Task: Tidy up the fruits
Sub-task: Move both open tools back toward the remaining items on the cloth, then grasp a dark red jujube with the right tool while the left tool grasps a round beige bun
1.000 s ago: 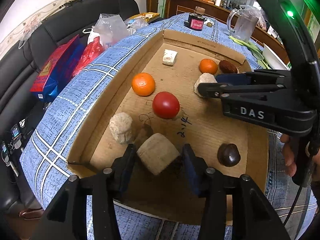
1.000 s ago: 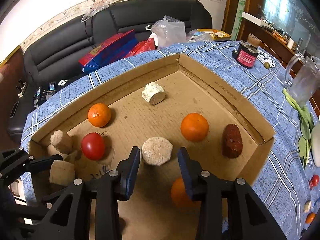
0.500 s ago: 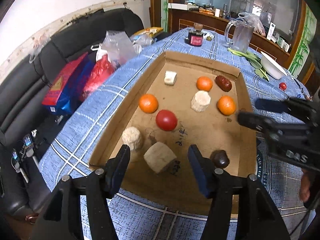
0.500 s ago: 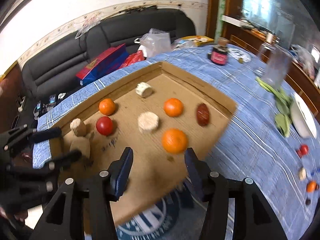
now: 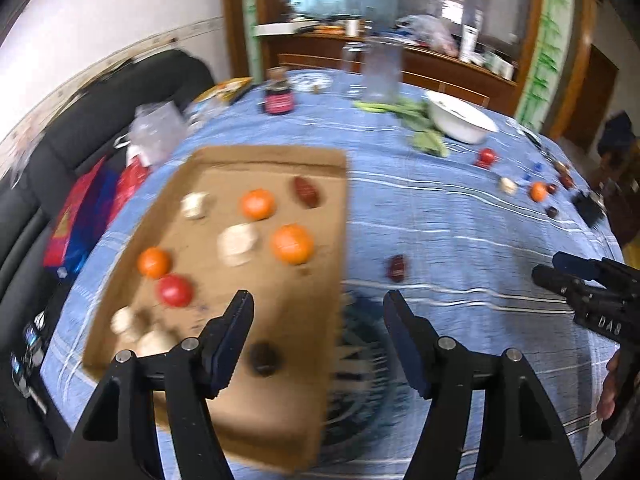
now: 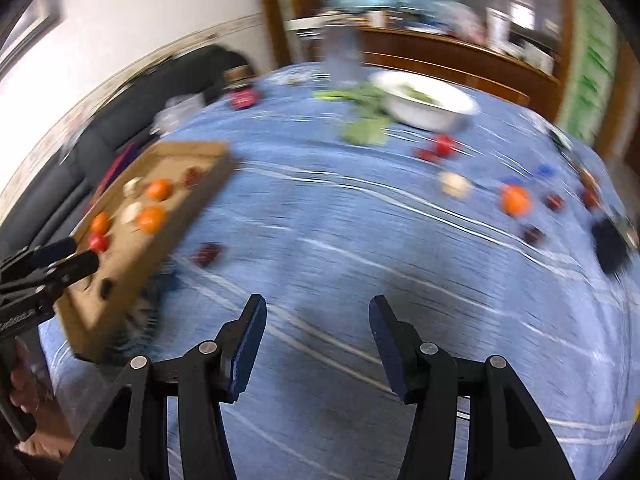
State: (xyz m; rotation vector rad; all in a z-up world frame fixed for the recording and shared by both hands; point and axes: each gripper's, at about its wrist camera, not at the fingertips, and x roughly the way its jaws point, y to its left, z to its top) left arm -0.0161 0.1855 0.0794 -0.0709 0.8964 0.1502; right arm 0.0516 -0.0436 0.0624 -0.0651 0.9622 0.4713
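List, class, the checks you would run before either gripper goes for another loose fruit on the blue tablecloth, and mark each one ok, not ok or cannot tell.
1. Left gripper free: ok. Its jaws have just been opening, with nothing between them.
2. Right gripper free: ok. Jaws apart, only tablecloth showing between them.
3. Room left in the cardboard tray: ok. Bare cardboard lies between the pieces.
4. Loose fruit to collect: ok. A dark red fruit lies just outside the tray, and an orange lies farther off.
5. Sharp view for aiming: not ok. Both wrist views are smeared.
6. What the small dark pieces near the orange are: cannot tell.
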